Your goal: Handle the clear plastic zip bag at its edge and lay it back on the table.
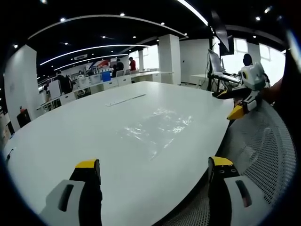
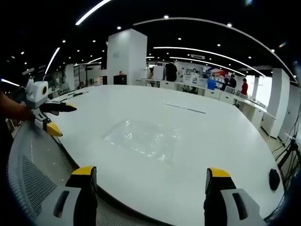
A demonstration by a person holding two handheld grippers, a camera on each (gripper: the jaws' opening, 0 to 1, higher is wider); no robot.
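Zip bag (image 1: 157,128) flat on table (image 1: 70,136)

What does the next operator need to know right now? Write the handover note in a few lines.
Left gripper: open, empty, held back from the table's near edge.
Right gripper: open, empty, also back from the edge.
Clear plastic zip bag: lying flat on the white table, ahead of both grippers, touching neither.
Done: cannot tell whether the bag was already handled.
Left: if not, grip the bag at its edge, lift, then lay it back flat.
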